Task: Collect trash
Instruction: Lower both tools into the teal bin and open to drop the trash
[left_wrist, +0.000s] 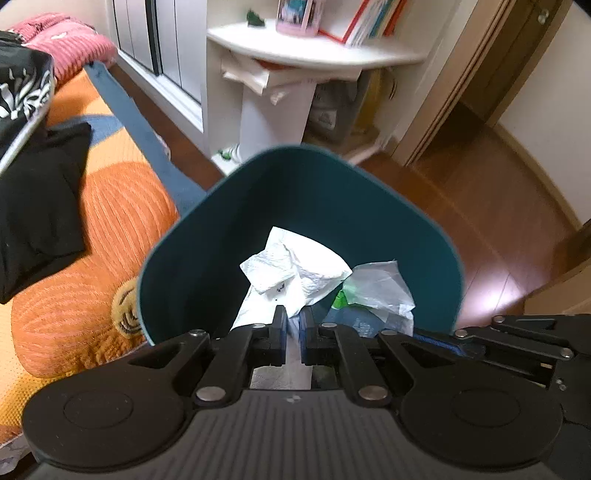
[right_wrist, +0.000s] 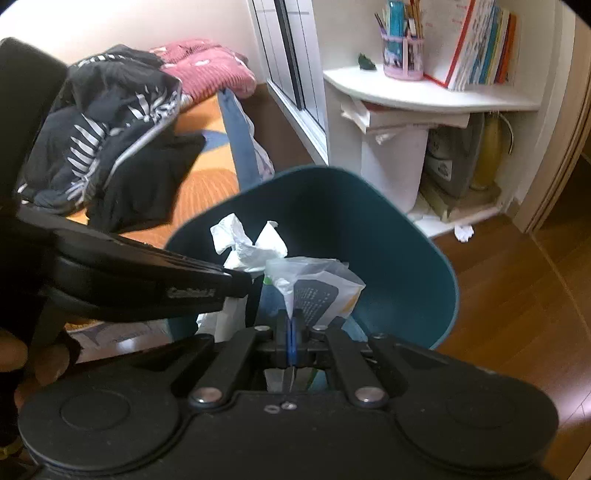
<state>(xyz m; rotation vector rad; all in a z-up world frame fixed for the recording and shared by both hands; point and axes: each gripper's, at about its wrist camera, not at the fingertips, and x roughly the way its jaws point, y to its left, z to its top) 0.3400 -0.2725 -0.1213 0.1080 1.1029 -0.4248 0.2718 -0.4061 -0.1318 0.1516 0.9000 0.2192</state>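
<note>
A teal trash bin (left_wrist: 369, 199) stands on the floor beside the bed; it also shows in the right wrist view (right_wrist: 399, 258). My left gripper (left_wrist: 293, 314) is shut on a crumpled white tissue (left_wrist: 295, 269) and holds it over the bin's mouth. My right gripper (right_wrist: 291, 317) is shut on a clear plastic wrapper (right_wrist: 317, 284) with dark print and holds it over the same bin. The wrapper also shows in the left wrist view (left_wrist: 376, 284), and the tissue in the right wrist view (right_wrist: 247, 243). The left gripper's body (right_wrist: 147, 280) crosses the right wrist view.
A bed with an orange cover (left_wrist: 110, 221) and piled clothes (right_wrist: 103, 122) lies at the left. A white corner shelf (right_wrist: 424, 92) with books and a pen cup stands behind the bin. Wooden floor (left_wrist: 498, 221) lies at the right.
</note>
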